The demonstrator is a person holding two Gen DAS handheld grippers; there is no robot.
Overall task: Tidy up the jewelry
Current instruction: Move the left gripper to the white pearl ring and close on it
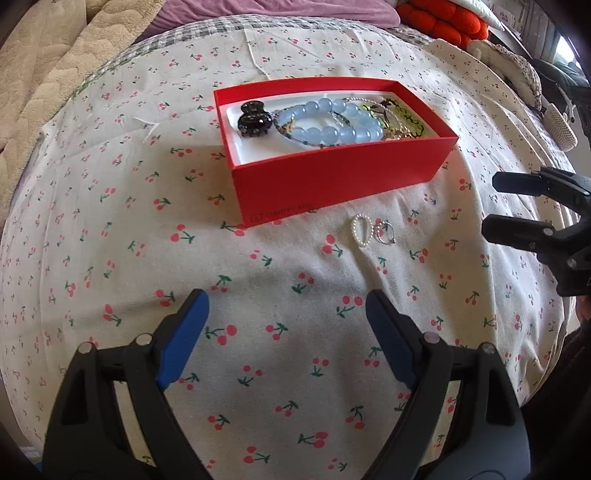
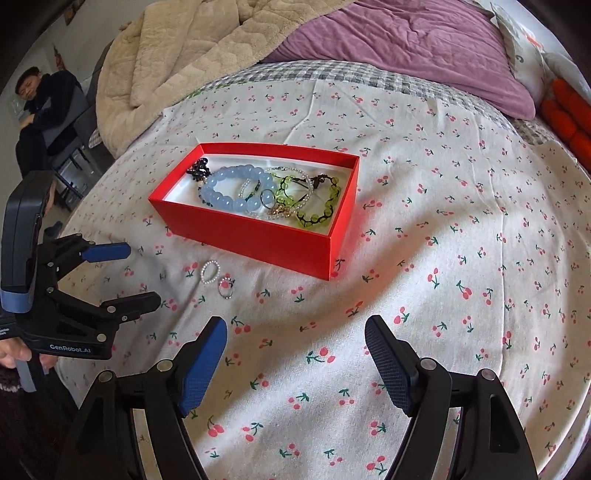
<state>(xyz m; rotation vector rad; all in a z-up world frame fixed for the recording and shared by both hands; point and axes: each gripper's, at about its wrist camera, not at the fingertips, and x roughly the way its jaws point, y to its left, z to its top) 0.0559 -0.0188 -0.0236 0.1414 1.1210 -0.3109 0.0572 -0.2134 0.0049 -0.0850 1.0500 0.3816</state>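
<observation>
A red box [image 1: 332, 177] [image 2: 258, 236] sits on the cherry-print sheet. It holds a blue bead bracelet [image 1: 332, 122] [image 2: 225, 188], a black hair claw [image 1: 254, 120], green bead bracelets [image 2: 317, 206] and several smaller pieces. A small pearl ring [image 1: 361, 229] [image 2: 210, 271] and a silver ring [image 1: 385, 232] [image 2: 226, 287] lie on the sheet in front of the box. My left gripper [image 1: 286, 306] [image 2: 142, 273] is open and empty, short of the rings. My right gripper [image 2: 295, 332] [image 1: 493, 206] is open and empty, to the right of the rings.
The cherry-print sheet [image 2: 443, 258] covers a bed. A beige blanket [image 2: 184, 55] and a purple quilt [image 2: 406, 48] lie at the back. Orange cushions [image 1: 443, 18] are at the far right. A person [image 2: 40, 107] sits at the far left.
</observation>
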